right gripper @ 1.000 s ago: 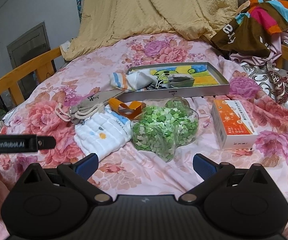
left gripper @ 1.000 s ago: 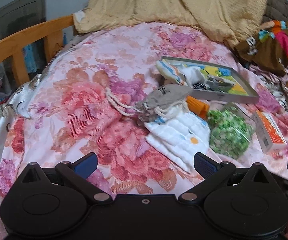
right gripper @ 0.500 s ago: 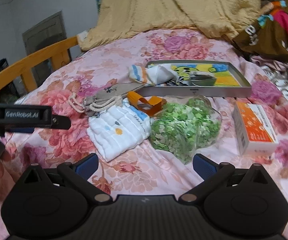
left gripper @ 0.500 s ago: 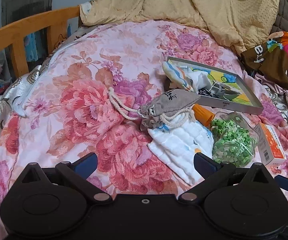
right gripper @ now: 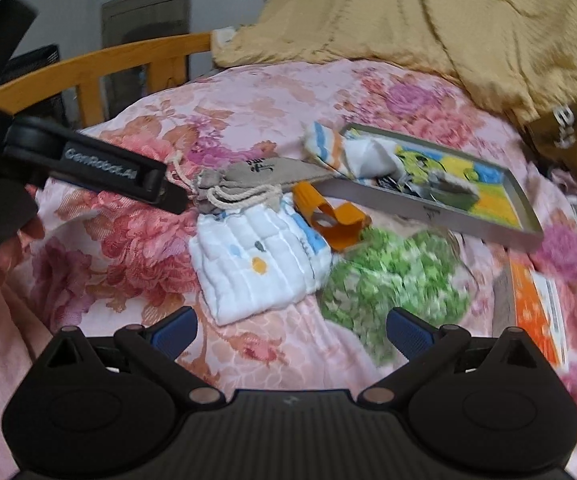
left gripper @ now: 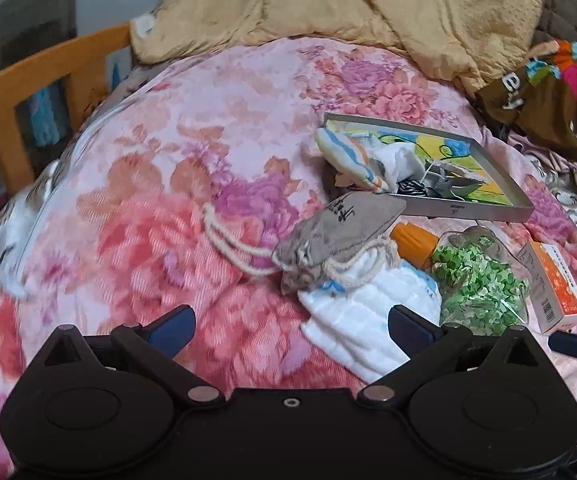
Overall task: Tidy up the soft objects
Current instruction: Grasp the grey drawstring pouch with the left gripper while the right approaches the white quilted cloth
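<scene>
Fingers on both your grippers are spread wide with nothing between them: your left gripper (left gripper: 291, 326) and your right gripper (right gripper: 291, 328) hover over the floral bedspread (left gripper: 160, 184). The grey drawstring pouch (left gripper: 336, 236) lies partly on the folded white cloth (right gripper: 256, 256), beside the metal tray (right gripper: 468, 216), where a striped sock (left gripper: 352, 156) drapes over the rim.

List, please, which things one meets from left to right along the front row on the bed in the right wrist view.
White folded cloth → bag of green pieces → orange and white box.
</scene>
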Motion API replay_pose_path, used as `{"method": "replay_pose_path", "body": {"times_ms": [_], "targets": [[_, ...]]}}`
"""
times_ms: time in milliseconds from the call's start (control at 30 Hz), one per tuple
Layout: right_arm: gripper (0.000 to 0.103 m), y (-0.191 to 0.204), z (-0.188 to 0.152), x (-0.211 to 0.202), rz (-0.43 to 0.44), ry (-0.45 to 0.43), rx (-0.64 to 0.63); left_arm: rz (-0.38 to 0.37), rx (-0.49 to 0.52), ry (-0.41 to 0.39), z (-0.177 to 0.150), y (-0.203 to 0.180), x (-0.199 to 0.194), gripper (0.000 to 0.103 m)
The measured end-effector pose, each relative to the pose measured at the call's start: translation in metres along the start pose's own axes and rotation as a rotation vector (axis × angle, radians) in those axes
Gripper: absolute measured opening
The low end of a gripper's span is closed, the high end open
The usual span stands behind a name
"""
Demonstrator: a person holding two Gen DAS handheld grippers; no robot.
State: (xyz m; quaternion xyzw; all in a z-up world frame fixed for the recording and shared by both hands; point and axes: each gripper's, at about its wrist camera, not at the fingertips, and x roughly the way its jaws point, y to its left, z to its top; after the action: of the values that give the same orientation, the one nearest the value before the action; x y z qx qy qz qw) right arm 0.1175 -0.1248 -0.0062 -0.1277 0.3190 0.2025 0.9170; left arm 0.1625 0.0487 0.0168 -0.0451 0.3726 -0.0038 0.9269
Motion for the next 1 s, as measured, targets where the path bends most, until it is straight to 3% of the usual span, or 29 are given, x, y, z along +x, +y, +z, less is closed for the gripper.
{"method": "replay_pose_path", "body": {"times_ms": [267,667,1000], "targets": [[0.103,0.002,0.002,0.024,0.003,0.012,-0.070,-0.052,0.125,-0.053,0.020,-0.007,0.018,0.102],[0.103,0.009,0.011,0.057,0.043,0.019,-0.145,-0.173,0.046,-0.007,0.042,0.015,0.056,0.102],[0.103,0.017,0.022,0.082,0.047,-0.016,-0.210,-0.189,0.066,0.042,0.055,0.022,0.090,0.102]]}}
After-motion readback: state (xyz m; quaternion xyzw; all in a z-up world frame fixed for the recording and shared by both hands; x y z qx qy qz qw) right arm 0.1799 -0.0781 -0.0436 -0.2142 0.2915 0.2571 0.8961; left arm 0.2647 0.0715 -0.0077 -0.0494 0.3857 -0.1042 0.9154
